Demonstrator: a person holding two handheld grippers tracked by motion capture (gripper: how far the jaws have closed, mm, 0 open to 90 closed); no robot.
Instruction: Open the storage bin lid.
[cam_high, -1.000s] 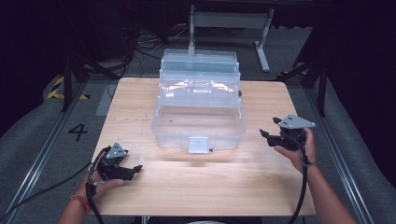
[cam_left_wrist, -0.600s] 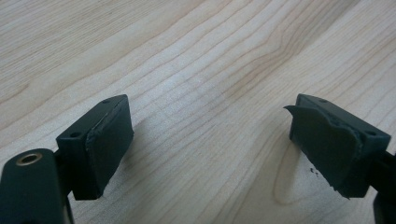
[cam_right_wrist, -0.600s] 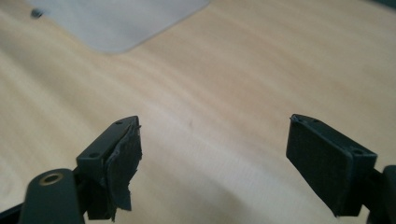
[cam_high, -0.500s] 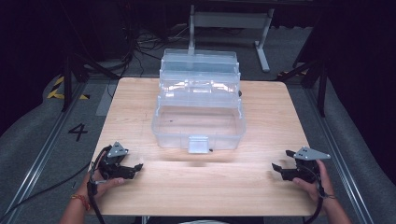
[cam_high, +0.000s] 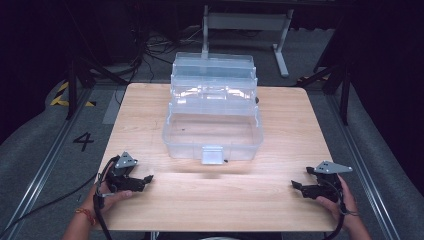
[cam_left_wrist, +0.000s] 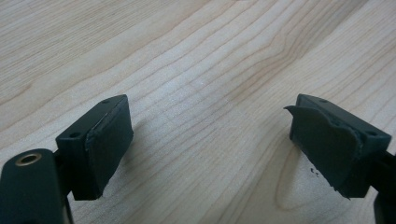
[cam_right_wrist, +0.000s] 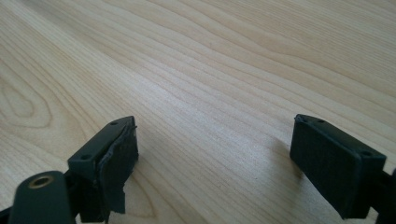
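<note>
Clear plastic tiered storage box (cam_high: 212, 117) stood at the centre of the light wooden table (cam_high: 280, 200), lid thrown back and upper trays stepped away toward the far edge; its bottom compartment looked empty, front latch (cam_high: 212, 154) facing the person. Left gripper (cam_high: 142, 180) rested on the table near the box's front left corner, well apart from it; jaws stood wide, nothing between them, bare wood grain behind the pads in the left gripper view (cam_left_wrist: 205, 140). Right gripper (cam_high: 296, 186) lay near the box's front right corner, likewise well apart; its jaws had just been opening and now stood wide with nothing between them, as seen in the right gripper view (cam_right_wrist: 210, 158).

Judgement on progress: the box appeared fully opened and both grippers were parked clear of it, so the opening step seemed done; whether closing or loading remained, the frames could not say; no loose items lay on the table to go in.

Writing: a black numeral "4" (cam_high: 83, 141) on the grey floor left of the box; no brand or label legible on the box itself.
</note>
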